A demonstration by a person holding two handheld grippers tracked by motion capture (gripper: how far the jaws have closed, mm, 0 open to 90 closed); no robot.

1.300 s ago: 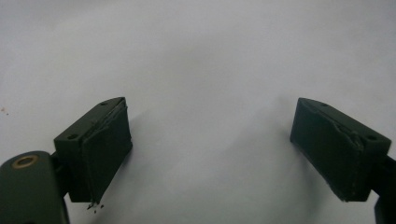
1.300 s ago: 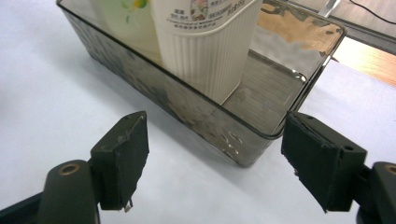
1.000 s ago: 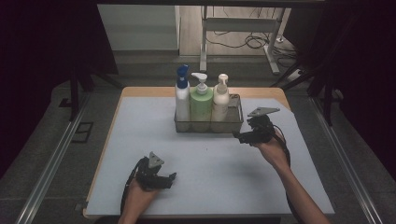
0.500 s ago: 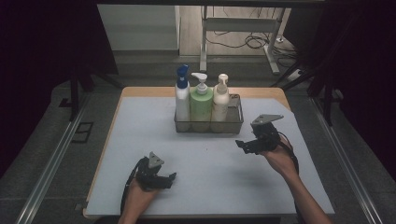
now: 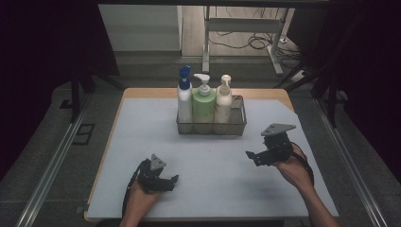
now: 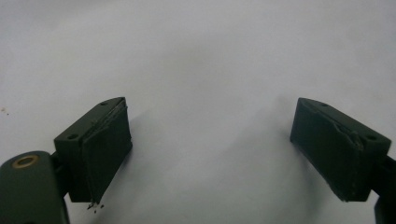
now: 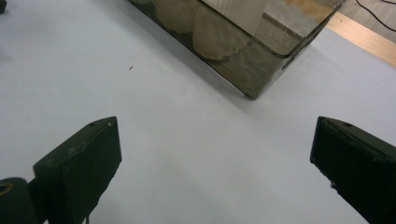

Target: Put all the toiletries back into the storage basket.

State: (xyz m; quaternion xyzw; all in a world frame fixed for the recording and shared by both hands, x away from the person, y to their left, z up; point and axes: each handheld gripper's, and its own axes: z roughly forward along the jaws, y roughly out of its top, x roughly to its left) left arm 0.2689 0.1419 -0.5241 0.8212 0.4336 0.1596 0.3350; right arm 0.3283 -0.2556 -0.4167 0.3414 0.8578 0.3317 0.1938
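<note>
three bottles (image 5: 204,101) racked, right hand-held gripper (image 5: 252,156) withdrawn, seemingly empty

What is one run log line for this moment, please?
basket: three bottles upright inside | right hand-held gripper: empty, jaws just opening, apart from basket | left hand-held gripper: open, empty, over mat

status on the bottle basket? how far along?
Done: three pump bottles stand in the wire basket. In hand: nothing; right gripper, jaws just opened and empty, sits near the basket; left gripper open over the table. Left: unclear.
</note>
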